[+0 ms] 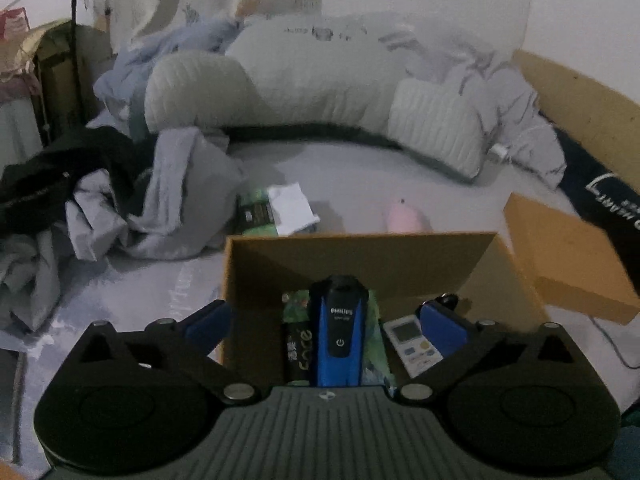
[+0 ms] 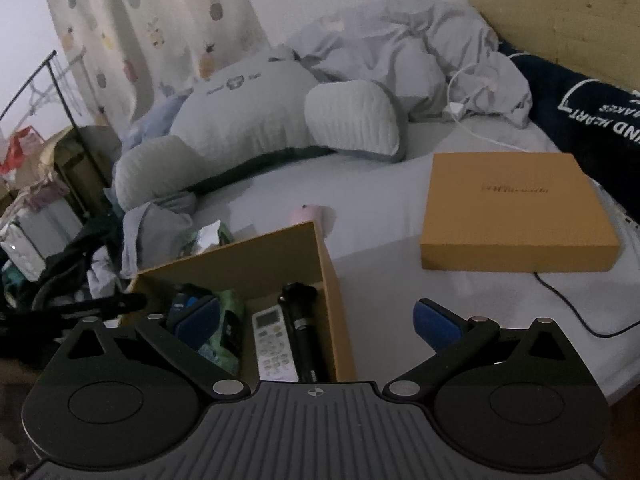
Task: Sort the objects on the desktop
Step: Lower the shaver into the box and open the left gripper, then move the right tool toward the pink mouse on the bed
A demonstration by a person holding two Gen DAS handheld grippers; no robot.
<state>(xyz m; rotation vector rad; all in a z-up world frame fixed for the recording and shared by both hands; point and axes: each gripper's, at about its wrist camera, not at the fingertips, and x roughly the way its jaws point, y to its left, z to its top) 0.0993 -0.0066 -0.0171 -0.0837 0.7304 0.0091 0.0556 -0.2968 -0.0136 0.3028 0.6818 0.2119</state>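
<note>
Open cardboard box (image 1: 360, 256) sits on the bed (image 1: 352, 172), lid (image 2: 516, 208) lying apart to the right. Inside: blue Philips shaver (image 1: 339, 332), upright-ish between a black tube (image 1: 298, 346) and a green packet (image 1: 376, 344); white remote (image 1: 412, 344) flat on the box floor, and a black cylindrical thing (image 2: 302, 332) beside the remote in the right wrist view.

Left gripper (image 1: 324, 324) hangs over the box, fingers spread wide either side of the shaver, touching nothing that I can see. Right gripper (image 2: 316, 320) also spread, empty — one finger over the box, the other out over the sheet.

Outside the box on the bed: a green-and-white packet (image 1: 276, 210) and a small pink object (image 1: 402, 216), both just behind the far wall.

Handling, as judgement: shaver is rigid, smooth plastic, moderately weighty — likely slippery, best taken across its narrow waist. Remote is light, stiff, flat; pinch by long edges. Packets are soft, crinkly, light — grab a bunched edge. Pink object too blurred to judge.

Scene fits the shaver either just set down or about to be lifted; can't tell which.
</note>
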